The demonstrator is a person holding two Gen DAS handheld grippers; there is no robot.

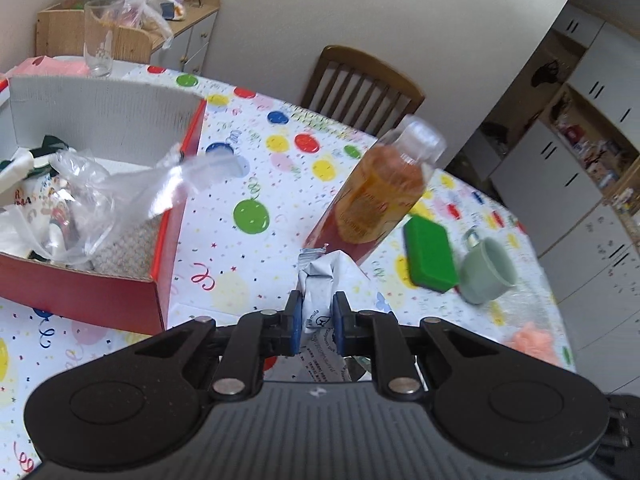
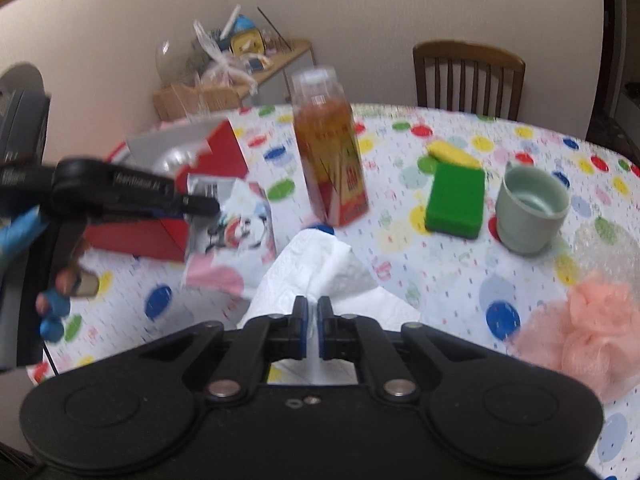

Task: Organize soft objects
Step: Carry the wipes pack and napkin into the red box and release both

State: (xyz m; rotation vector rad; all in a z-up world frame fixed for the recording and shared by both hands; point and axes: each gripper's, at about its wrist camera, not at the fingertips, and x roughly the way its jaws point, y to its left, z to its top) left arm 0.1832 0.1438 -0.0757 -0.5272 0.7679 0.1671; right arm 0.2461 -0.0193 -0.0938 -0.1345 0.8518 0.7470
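The left gripper (image 1: 316, 320) is clamped on a printed foil packet (image 1: 320, 280), its blue pads pressing the crumpled silver wrapper from both sides with only a narrow gap left between them. In the right wrist view the same packet (image 2: 232, 232) hangs from the left gripper (image 2: 200, 204), showing a cartoon print and a pink lower edge, clear of the tablecloth and just in front of the red box's near corner. The right gripper (image 2: 313, 328) is fully closed on a pinch of white paper towel (image 2: 320, 276), which bunches up ahead of the pads and drapes below them.

Both loads look ready to go into the red box (image 1: 160, 264), which sits to the far left and already holds a clear plastic bag (image 1: 120, 196) and other wrapped items. To do this well, I would carry each piece over the box wall before letting go, keeping it high enough that the hanging paper does not catch on the rim. The juice bottle (image 2: 332, 160) stands just beyond the paper towel, so the swing leftward should pass on the near side of it to avoid tipping it.

Farther right on the table lie a green sponge (image 2: 454, 200), a pale green cup (image 2: 532, 208) and a peach mesh pouf (image 2: 588, 320), the last probably another soft item to collect.
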